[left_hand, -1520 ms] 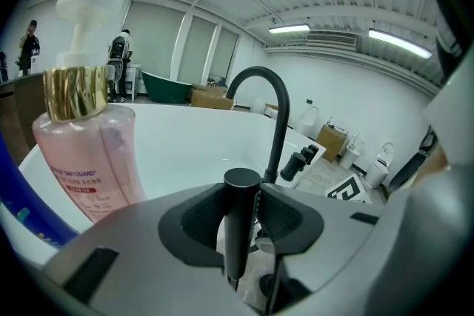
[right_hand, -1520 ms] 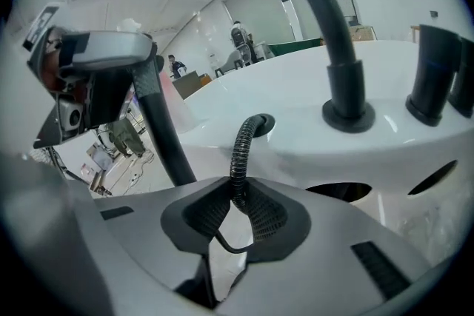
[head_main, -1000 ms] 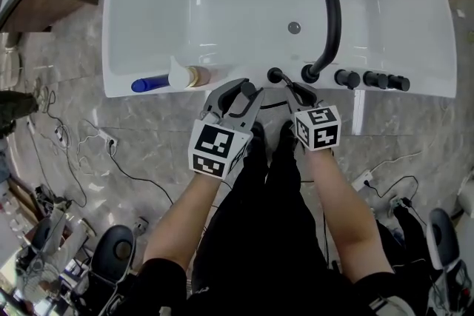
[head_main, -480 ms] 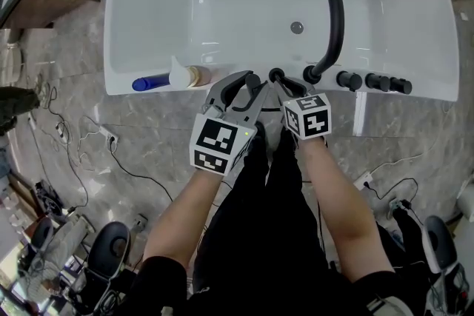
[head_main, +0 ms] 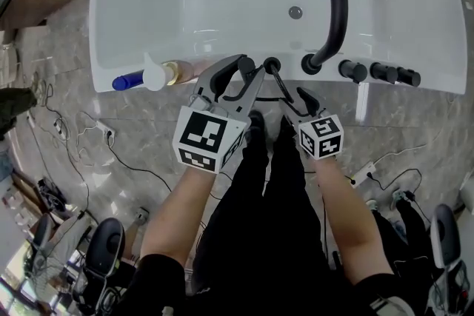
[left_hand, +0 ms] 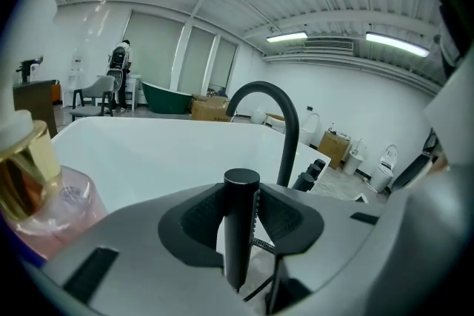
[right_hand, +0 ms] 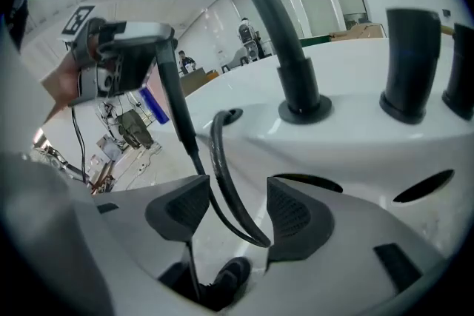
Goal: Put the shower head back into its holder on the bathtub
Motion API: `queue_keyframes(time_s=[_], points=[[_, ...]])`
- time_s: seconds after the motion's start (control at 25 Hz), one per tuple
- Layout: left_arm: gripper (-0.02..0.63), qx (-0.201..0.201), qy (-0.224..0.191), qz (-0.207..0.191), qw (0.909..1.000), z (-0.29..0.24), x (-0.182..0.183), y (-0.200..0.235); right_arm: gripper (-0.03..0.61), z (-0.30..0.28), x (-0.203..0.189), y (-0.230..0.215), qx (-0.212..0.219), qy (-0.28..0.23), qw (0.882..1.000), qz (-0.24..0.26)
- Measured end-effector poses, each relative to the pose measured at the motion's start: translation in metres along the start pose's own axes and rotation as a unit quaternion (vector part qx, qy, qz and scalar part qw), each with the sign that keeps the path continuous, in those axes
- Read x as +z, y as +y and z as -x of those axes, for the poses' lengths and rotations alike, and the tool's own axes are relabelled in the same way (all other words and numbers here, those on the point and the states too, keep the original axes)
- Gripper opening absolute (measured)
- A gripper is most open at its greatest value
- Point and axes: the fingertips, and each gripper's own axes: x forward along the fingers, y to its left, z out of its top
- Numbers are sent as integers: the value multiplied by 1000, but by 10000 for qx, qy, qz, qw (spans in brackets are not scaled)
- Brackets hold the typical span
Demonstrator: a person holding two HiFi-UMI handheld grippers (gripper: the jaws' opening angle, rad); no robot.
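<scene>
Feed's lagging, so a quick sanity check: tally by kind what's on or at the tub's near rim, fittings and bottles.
Bottles: 2
Spout: 1
Knobs: 3
Shower head: 1
Hose: 1
Total: 8

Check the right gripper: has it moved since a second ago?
Yes. The right gripper has drawn back from the tub rim, away from the spout base; its fingers have just opened, with the hose loose between them.
</scene>
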Motion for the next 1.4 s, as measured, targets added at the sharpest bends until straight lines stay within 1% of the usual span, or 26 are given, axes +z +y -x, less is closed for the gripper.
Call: queue_keyframes(time_s=[0.12,0.28,0.32,0.44,0.52,0.64,0.8,1.0,1.16,1.4], points=[[146,-36,-13,-50,10000,-3,0,-3,252,-18,-30,-14,-68,186,9998,-48],[146,-70,-27,-17,10000,-9,-1,-2,236,-43,-49,-24,-81,278,9994,-178],[146,-73,-33,0,10000,-10,-2,-2,222,-47,-53,-25,-95,309,9993,-180],[146,-70,-40,-3,10000,-8,-1,-3,130,-48,-56,-26,-164,384,9990,-185],[146,-69,-44,-24,10000,-3,3,-4,113,-39,-54,-24,-211,407,9988,-199],[146,-60,-111,-24,9999,10,19,-6,84,-16,-41,-17,-259,394,9986,-234],[146,-68,-257,-10,9996,37,51,-13,57,21,-15,2,-266,424,9985,-226],[146,-147,-458,-28,9988,66,86,-23,52,48,27,27,-187,551,9983,-25],[146,-132,-565,-54,9983,87,108,-25,52,49,49,41,-103,794,9967,-122],[146,-11,-623,-148,9979,108,123,-18,55,19,79,45,-90,1027,9946,-103]])
